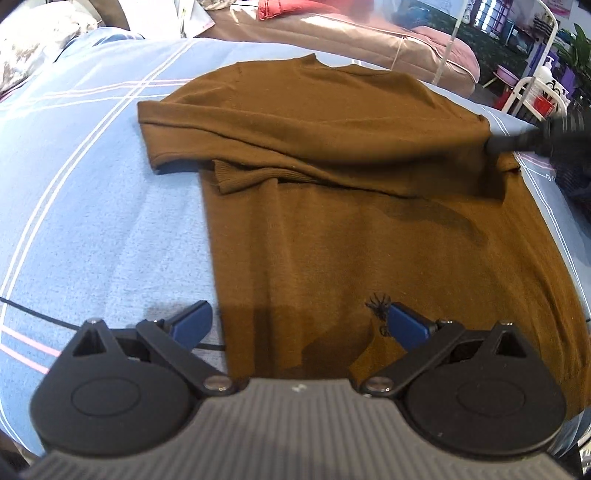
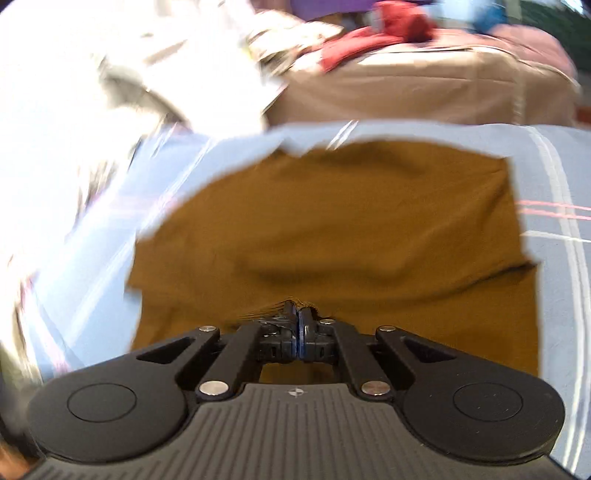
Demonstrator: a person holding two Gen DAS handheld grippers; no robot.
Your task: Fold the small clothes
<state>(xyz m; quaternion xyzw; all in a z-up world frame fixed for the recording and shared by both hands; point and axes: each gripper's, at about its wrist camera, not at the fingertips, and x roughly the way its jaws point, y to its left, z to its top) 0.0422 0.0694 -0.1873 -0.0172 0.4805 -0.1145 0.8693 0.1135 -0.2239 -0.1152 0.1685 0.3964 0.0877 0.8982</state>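
A brown T-shirt (image 1: 351,240) lies on a light blue bedsheet (image 1: 92,221), with its far part folded over across the body and one sleeve sticking out to the left. My left gripper (image 1: 299,317) hovers open over the near end of the shirt: one blue fingertip is above the sheet, the other above a small black print. At the shirt's right edge, my right gripper (image 1: 517,142) pinches a bunched corner of the fabric. In the right wrist view that gripper (image 2: 298,314) is shut on a pleat of the brown shirt (image 2: 332,221).
The sheet (image 2: 554,184) has white and pink stripes. Behind it lies a tan cushion (image 1: 332,37) with a red cloth (image 1: 280,9) on it. A white rack (image 1: 532,85) stands at the far right. A thin black cable (image 1: 37,314) crosses the sheet at near left.
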